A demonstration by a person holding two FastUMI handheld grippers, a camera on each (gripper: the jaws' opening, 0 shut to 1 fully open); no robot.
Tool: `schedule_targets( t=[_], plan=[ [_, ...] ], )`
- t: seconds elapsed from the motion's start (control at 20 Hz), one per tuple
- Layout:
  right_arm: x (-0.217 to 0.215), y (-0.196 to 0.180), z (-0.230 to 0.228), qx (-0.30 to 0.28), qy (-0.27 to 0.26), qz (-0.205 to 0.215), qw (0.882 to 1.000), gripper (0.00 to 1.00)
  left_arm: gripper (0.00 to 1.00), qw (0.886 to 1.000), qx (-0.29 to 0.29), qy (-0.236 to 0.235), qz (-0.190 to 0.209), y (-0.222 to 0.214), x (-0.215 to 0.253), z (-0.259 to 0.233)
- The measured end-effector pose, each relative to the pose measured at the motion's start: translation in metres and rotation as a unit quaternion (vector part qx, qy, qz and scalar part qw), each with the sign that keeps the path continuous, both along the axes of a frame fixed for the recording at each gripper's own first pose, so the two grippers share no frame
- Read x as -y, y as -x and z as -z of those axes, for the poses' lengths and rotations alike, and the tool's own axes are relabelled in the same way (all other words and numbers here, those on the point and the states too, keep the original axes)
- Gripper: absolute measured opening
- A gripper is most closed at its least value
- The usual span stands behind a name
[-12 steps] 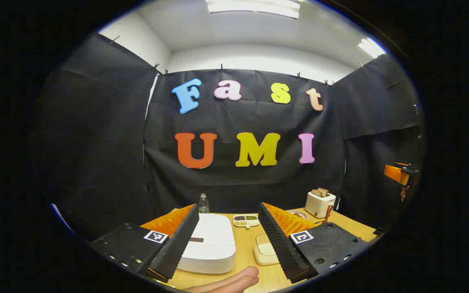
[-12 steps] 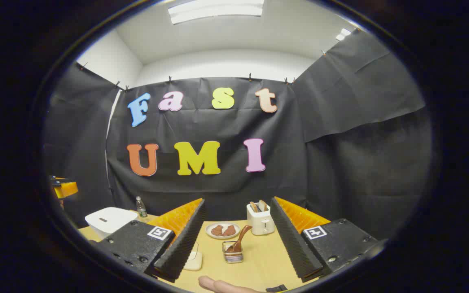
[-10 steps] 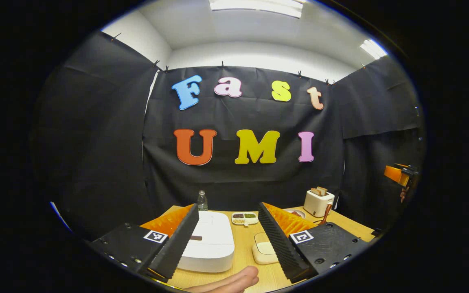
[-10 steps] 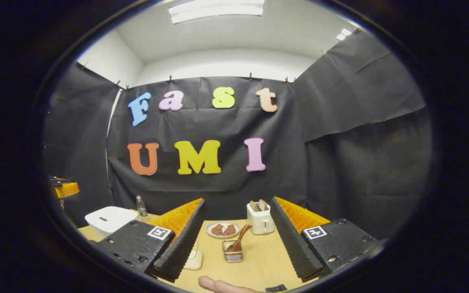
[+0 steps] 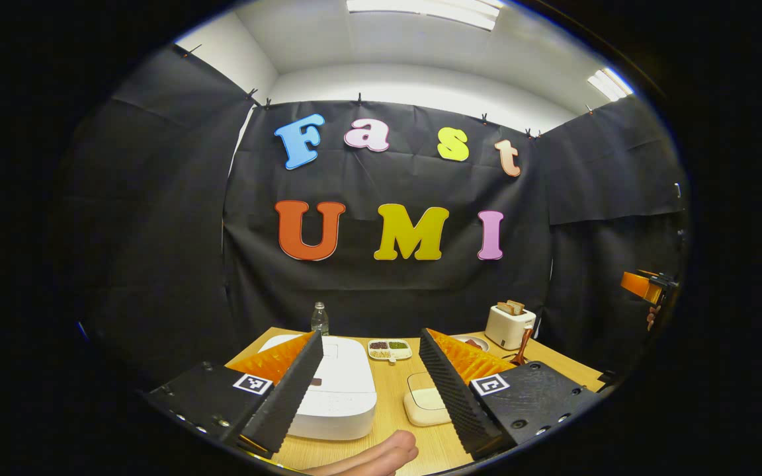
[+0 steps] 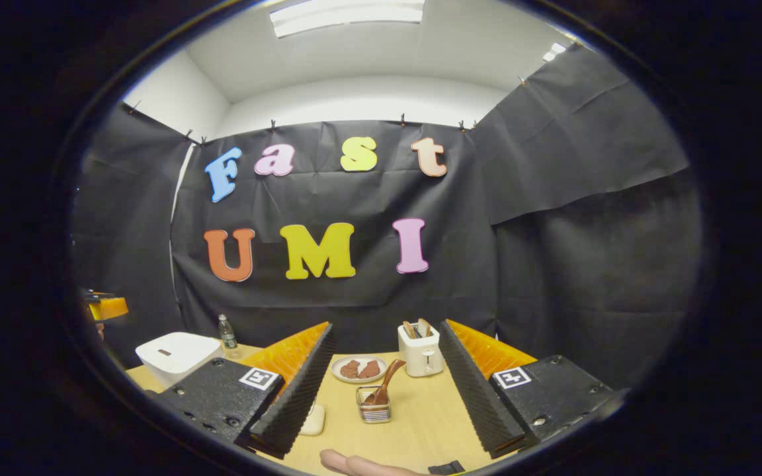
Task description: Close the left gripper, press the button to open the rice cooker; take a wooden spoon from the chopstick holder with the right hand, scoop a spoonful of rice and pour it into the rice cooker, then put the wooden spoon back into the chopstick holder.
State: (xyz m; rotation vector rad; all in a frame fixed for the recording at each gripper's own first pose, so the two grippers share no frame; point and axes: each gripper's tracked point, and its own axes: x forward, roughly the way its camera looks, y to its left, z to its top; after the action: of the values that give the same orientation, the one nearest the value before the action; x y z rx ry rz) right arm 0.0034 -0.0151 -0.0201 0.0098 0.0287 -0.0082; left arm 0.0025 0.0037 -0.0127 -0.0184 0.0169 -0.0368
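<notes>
Left gripper view has the left gripper (image 5: 371, 390) spread wide, gripping nothing, above the rice cooker (image 5: 335, 390) at 6 o'clock, whose lid is down. Nothing is done yet: closing the fingers and pressing the button come first.

In the right gripper view the right gripper (image 6: 384, 396) is wide and empty too; the wooden spoon (image 6: 383, 389) stands untouched in the chopstick holder (image 6: 373, 411) at 6 o'clock. Bare table (image 6: 421, 423) lies around the holder, while a toaster (image 6: 420, 349) and plate (image 6: 358, 369) sit behind it.
</notes>
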Motion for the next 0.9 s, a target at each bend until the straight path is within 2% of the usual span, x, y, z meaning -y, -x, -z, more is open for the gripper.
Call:
schedule_targets(
  t=[0.1, 0.25, 0.35, 0.4, 0.45, 0.5, 0.6, 0.65, 0.8, 0.9],
  plan=[
    [0.001, -0.002, 0.007, -0.005, 0.000, 0.000, 1.000, 0.98, 0.94, 1.000, 0.013, -0.008, -0.005, -0.001, -0.001, -0.004],
    [-0.004, -0.005, 0.014, -0.005, -0.004, -0.012, 1.000, 1.00, 0.93, 0.999, 0.025, -0.021, -0.015, -0.005, -0.001, -0.007],
    [-0.004, -0.006, 0.018, -0.005, -0.008, -0.015, 1.000, 1.00, 0.83, 0.999, 0.021, -0.032, -0.009, -0.008, 0.002, -0.003],
    [-0.004, -0.006, 0.020, -0.005, -0.008, -0.017, 1.000, 1.00, 0.84, 0.999, 0.015, -0.035, -0.006, -0.010, 0.004, -0.001],
    [-0.005, -0.007, 0.021, -0.006, -0.009, -0.019, 1.000, 1.00, 0.68, 0.999, 0.010, -0.036, -0.009, -0.010, -0.001, 0.001],
    [-0.005, -0.007, 0.022, -0.006, -0.010, -0.020, 1.000, 1.00, 0.61, 0.999, 0.007, -0.035, -0.014, -0.013, -0.004, 0.001],
    [-0.003, -0.008, 0.026, -0.009, -0.008, -0.020, 1.000, 0.98, 0.52, 0.999, 0.009, -0.035, -0.025, -0.020, -0.011, -0.001],
    [-0.002, -0.008, 0.027, -0.010, -0.008, -0.020, 1.000, 1.00, 0.49, 0.999, 0.008, -0.037, -0.030, -0.023, -0.015, 0.001],
    [0.001, -0.009, 0.032, -0.013, -0.006, -0.018, 1.000, 1.00, 0.25, 0.998, -0.015, -0.033, -0.043, -0.034, -0.026, 0.016],
    [0.001, -0.010, 0.038, -0.019, -0.006, -0.021, 1.000, 1.00, 0.21, 0.998, -0.045, -0.021, -0.040, -0.043, -0.028, 0.031]
  ],
)
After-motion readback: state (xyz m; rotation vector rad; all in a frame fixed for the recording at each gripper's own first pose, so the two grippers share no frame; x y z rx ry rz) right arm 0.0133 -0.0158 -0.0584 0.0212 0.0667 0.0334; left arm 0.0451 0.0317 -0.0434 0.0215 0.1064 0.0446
